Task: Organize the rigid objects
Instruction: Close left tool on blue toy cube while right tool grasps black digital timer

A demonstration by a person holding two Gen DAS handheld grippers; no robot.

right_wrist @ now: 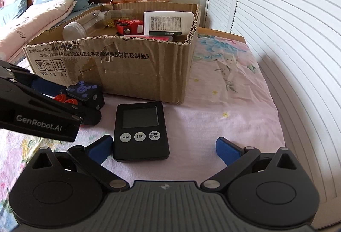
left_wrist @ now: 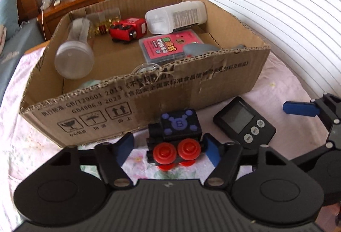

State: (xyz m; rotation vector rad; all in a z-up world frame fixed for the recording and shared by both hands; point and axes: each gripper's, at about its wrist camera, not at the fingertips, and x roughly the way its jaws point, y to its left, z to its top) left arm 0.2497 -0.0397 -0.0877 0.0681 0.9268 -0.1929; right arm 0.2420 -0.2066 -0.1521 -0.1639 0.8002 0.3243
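Left gripper [left_wrist: 168,150] fingers straddle the black toy train [left_wrist: 175,136] on the bed, just before the cardboard box [left_wrist: 149,100]; pad contact unclear. Right gripper [right_wrist: 164,147] fingers released around the timer [right_wrist: 139,131], probably next for boxing.

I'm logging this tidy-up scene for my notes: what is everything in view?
Cardboard box: one, brown, on the bed.
Black toy train: one, red wheels, on the sheet in front of the box.
Timer: one, black, on the sheet beside that train.
Red toy train: one, red, inside the box.
Clear bottles: two, see-through, lying in the box.
White container: one, white, at the box's back.
Card case: one, pink, on the box floor.
Sheet: one, pink floral, underneath.
Left tool: one, black, blue pads, open around the black train.
Right tool: one, same colours, open at the timer.
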